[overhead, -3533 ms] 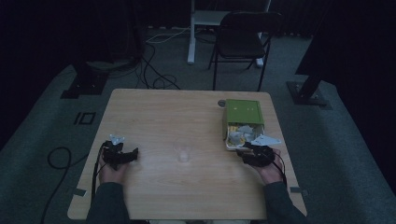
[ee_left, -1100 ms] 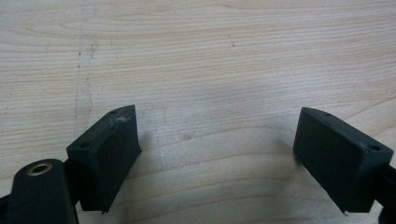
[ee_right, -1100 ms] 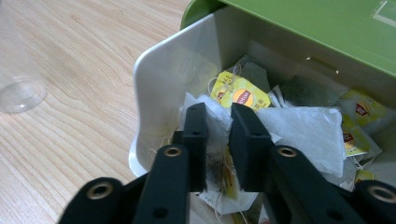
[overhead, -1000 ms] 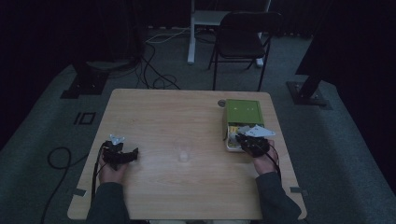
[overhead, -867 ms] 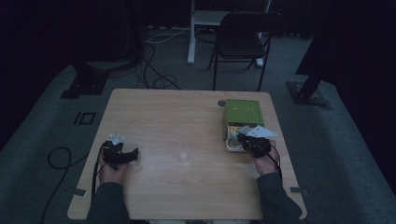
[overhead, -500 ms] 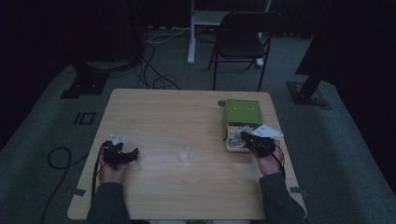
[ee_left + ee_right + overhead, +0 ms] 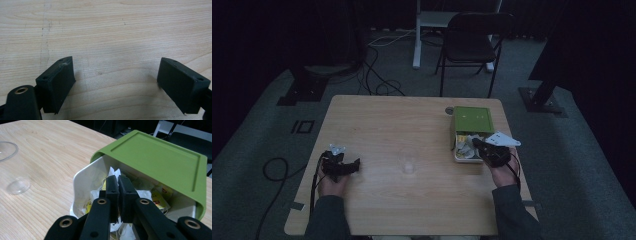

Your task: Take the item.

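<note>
The right gripper (image 7: 118, 195) is hovering over the open end of the white box (image 7: 82, 176) near the table's right edge, its 2 jaws having just been closing and now pressed together. A teabag (image 7: 113, 173) seems to be pinched at their tips, though the jaws are covering the contact, so what exactly is caught is hard to tell. The green lid (image 7: 160, 157) is sliding only partway off, hiding the far half of the box's contents. The step in hand looks like picking 1 teabag out; the next move is probably calling for a straight lift clear of the rim, then a carry left to the clear cup (image 7: 408, 163) standing at the table's middle. The left gripper (image 7: 117, 82) is resting with its jaws wide apart over bare table (image 7: 112, 30), holding nothing. In the dim high view, the cup's outline is barely showing.
</note>
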A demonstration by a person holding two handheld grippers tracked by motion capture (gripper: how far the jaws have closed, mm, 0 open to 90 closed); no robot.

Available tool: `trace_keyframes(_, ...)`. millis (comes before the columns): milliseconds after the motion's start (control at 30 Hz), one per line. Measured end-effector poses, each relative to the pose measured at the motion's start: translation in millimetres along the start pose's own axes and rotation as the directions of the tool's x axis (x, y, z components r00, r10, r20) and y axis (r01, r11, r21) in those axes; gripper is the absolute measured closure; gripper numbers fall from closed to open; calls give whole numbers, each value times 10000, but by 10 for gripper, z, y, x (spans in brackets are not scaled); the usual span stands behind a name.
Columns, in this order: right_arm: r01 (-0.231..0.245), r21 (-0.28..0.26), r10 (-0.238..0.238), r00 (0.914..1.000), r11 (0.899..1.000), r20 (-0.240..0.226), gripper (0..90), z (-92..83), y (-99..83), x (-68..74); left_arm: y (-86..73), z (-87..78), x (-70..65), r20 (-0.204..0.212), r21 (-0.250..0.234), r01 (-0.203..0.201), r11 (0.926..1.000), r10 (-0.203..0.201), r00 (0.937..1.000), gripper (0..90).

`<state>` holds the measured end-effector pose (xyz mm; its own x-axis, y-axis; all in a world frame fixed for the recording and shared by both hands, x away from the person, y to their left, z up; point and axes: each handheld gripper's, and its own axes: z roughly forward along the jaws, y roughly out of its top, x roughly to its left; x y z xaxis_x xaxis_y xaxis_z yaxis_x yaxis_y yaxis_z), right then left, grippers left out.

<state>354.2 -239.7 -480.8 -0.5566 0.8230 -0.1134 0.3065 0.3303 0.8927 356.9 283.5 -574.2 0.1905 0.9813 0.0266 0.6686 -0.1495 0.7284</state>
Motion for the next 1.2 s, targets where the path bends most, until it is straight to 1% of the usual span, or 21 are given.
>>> trace_keyframes(300,147,-134,-148,9999,9998,-29,877,-56,70,23,0,0,0,-1,3,-1,10000,1,10000,152)
trace_keyframes(600,274,-240,-276,9996,9993,-57,880,-100,146,78,0,0,0,-1,4,-2,10000,2,10000,151)
trace_keyframes(767,423,-310,-427,9990,9986,-114,881,-113,190,117,0,0,0,1,3,0,10000,0,10000,152)
trace_keyframes(867,364,-344,-372,9991,9987,-222,882,-115,207,129,0,0,0,2,5,0,10000,0,10000,151)
trace_keyframes(1000,422,-413,-433,9987,9983,-266,884,-118,235,151,0,0,0,5,7,0,10000,0,10000,152)
trace_keyframes(1100,309,-432,-330,9982,9986,-509,884,-122,257,169,0,-1,0,3,6,0,10000,0,10000,152)
trace_keyframes(1200,334,-470,-361,9976,9983,-589,885,-126,281,190,0,0,0,2,6,0,10000,0,10000,151)
